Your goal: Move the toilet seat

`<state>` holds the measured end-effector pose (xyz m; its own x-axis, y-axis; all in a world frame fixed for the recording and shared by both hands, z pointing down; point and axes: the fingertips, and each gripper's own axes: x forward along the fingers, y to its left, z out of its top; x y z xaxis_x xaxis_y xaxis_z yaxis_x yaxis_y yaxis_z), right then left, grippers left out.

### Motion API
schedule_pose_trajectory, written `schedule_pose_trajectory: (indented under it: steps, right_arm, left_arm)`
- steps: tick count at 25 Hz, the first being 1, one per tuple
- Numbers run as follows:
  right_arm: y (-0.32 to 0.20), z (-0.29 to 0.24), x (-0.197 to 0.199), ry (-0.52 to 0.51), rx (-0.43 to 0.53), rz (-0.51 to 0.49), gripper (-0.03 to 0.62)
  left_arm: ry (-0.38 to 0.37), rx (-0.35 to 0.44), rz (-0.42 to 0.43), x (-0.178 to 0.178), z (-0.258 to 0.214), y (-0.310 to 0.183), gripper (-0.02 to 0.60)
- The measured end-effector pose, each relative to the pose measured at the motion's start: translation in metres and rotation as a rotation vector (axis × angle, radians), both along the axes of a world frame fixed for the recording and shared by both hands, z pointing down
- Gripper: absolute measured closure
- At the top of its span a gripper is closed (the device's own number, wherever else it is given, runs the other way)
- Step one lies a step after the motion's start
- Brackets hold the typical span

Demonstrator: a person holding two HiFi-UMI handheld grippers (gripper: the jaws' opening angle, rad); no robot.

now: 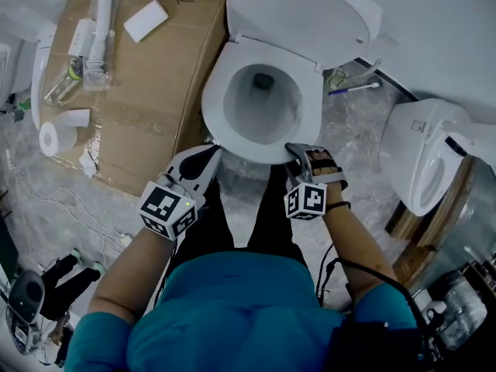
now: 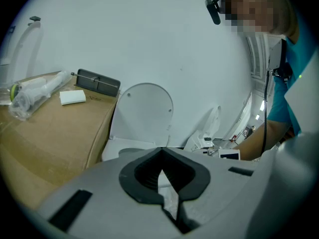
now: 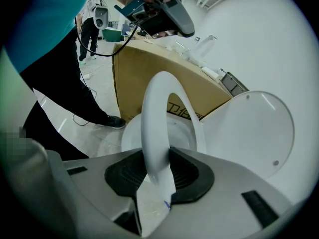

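A white toilet stands in front of me with its lid [image 1: 302, 10] up. The white toilet seat [image 1: 311, 115] rings the bowl. My right gripper [image 1: 297, 152] is at the seat's front edge, shut on it. In the right gripper view the seat [image 3: 154, 118] runs as a curved band between the two dark pads of the right gripper [image 3: 158, 158], with the lid [image 3: 254, 128] behind it. My left gripper [image 1: 215, 153] hovers by the bowl's front left, shut and holding nothing. In its own view the left gripper [image 2: 160, 153] points toward the raised lid [image 2: 144, 108].
A large cardboard box [image 1: 147, 76] stands close on the toilet's left, with plastic pipe parts [image 1: 97, 22] and a white block [image 1: 146, 20] on it. A paper roll [image 1: 53, 138] lies beside it. Another toilet [image 1: 430, 153] stands at the right. Cables trail over the floor.
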<state>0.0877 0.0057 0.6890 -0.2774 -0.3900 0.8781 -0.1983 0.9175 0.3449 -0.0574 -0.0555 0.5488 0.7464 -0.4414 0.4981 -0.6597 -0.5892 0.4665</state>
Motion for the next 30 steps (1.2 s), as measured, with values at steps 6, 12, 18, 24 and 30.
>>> schedule_pose_trajectory:
  steps: [6, 12, 18, 24, 30]
  right_arm:
    - [-0.008, -0.012, 0.003, -0.006, 0.027, 0.017, 0.485]
    - [-0.018, -0.026, 0.006, -0.017, 0.055, 0.042, 0.5]
    - [-0.028, -0.04, 0.011, -0.027, 0.085, 0.05, 0.516]
    - [-0.041, -0.055, 0.016, -0.051, 0.116, 0.073, 0.531]
    - [-0.053, -0.067, 0.02, -0.064, 0.145, 0.095, 0.545]
  left_arm:
    - [0.007, 0.003, -0.008, -0.004, -0.004, 0.0, 0.578]
    - [0.014, 0.016, -0.012, -0.006, -0.009, -0.002, 0.578]
    - [0.019, 0.027, -0.005, -0.003, -0.014, -0.002, 0.578]
    - [0.022, 0.034, 0.0, -0.002, -0.018, -0.001, 0.578]
    - [0.022, 0.039, 0.003, -0.003, -0.019, 0.001, 0.578]
